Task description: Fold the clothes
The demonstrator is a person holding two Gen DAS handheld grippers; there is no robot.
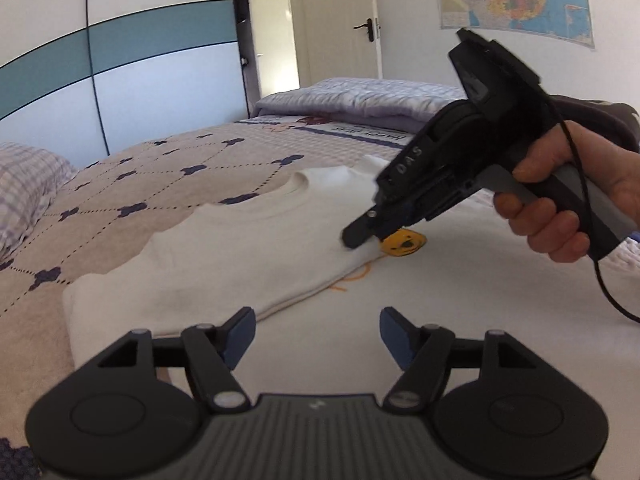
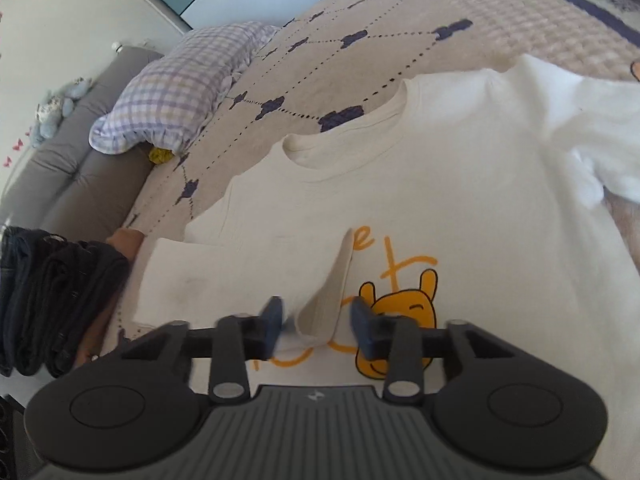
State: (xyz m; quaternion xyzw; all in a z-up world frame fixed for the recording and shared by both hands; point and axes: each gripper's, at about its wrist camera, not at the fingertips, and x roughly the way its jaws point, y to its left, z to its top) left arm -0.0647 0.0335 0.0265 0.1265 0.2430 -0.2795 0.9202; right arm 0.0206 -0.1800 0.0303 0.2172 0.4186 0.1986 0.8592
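Note:
A cream sweatshirt (image 1: pixel 240 248) with a yellow bear print (image 2: pixel 404 304) lies face up and spread out on the bed. Its left sleeve is folded in over the chest. The sleeve's ribbed cuff (image 2: pixel 324 308) stands up between the blue pads of my right gripper (image 2: pixel 318 320). The pads stand apart on either side of the cuff and do not press on it. In the left wrist view the right gripper (image 1: pixel 354 236) points down onto the shirt beside the bear, held by a hand (image 1: pixel 560 216). My left gripper (image 1: pixel 318 332) hangs open over the shirt's lower part, with nothing between its fingers.
The bedspread (image 1: pixel 120 200) is beige with dark clover marks. A checked pillow (image 2: pixel 180 88) lies at the bed's head by a grey padded headboard (image 2: pixel 72 168). A folded lilac quilt (image 1: pixel 360 100) sits at the far end. Dark folded clothes (image 2: pixel 48 300) are stacked left of the shirt.

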